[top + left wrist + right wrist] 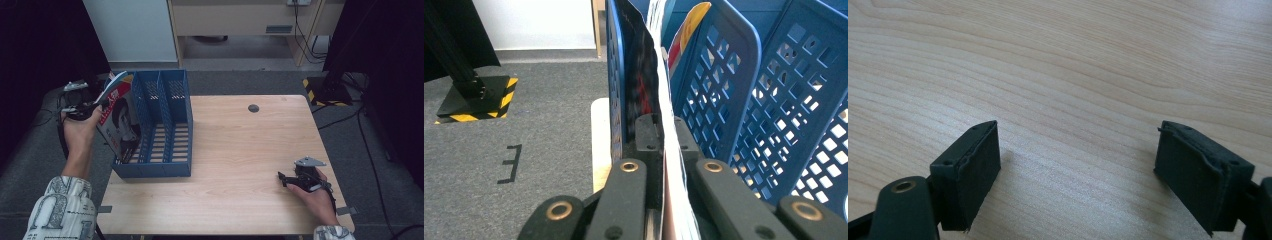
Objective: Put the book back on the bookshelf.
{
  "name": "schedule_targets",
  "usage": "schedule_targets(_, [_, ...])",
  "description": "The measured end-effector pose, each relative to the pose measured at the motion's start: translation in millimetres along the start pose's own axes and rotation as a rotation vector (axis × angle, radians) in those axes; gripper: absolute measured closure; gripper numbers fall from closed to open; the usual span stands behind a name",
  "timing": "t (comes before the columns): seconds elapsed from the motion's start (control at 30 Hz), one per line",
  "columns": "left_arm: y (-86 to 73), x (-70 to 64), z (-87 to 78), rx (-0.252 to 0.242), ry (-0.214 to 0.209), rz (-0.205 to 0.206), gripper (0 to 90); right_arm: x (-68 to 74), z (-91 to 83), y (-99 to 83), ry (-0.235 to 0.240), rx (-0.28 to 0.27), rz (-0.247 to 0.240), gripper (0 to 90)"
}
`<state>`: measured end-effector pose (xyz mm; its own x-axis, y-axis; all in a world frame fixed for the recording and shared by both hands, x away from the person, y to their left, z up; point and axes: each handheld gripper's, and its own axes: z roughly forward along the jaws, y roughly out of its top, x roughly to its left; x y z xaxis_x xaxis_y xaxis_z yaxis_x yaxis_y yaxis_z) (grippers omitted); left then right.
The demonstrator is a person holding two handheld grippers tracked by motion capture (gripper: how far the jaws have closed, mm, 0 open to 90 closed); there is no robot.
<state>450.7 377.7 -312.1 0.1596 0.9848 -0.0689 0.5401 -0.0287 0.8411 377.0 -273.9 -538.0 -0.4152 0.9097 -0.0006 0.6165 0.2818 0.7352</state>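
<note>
We see a magazine (116, 116) standing tilted in the leftmost compartment of the blue file rack (172, 125), its lower edge down inside the slot and its top leaning out to the left past the rack's wall. The left gripper (98, 103) is clenched on the magazine's upper edge; in the left gripper view the jaws press together on the thin sheaf of pages (674, 200), with the rack's perforated dividers (724, 95) just beside them. The rack sits at the left edge of the wooden table (240, 150). Well apart from it, near the table's right front corner, the right gripper (283, 178) rests low over the bare wood, its jaws spread wide and holding nothing (1075, 170).
</note>
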Motion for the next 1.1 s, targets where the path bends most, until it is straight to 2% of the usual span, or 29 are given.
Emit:
schedule_targets(0.47, [-1.6,2.8,-0.3,0.020,0.004,-0.011,86.3,0.2,-0.2,-0.1,0.000,0.001,0.002,18.4])
schedule_targets(1.1, [-2.3,2.4,-1.0,0.015,0.005,-0.007,82.6,0.3,-0.2,-0.1,0.000,0.001,0.001,18.4])
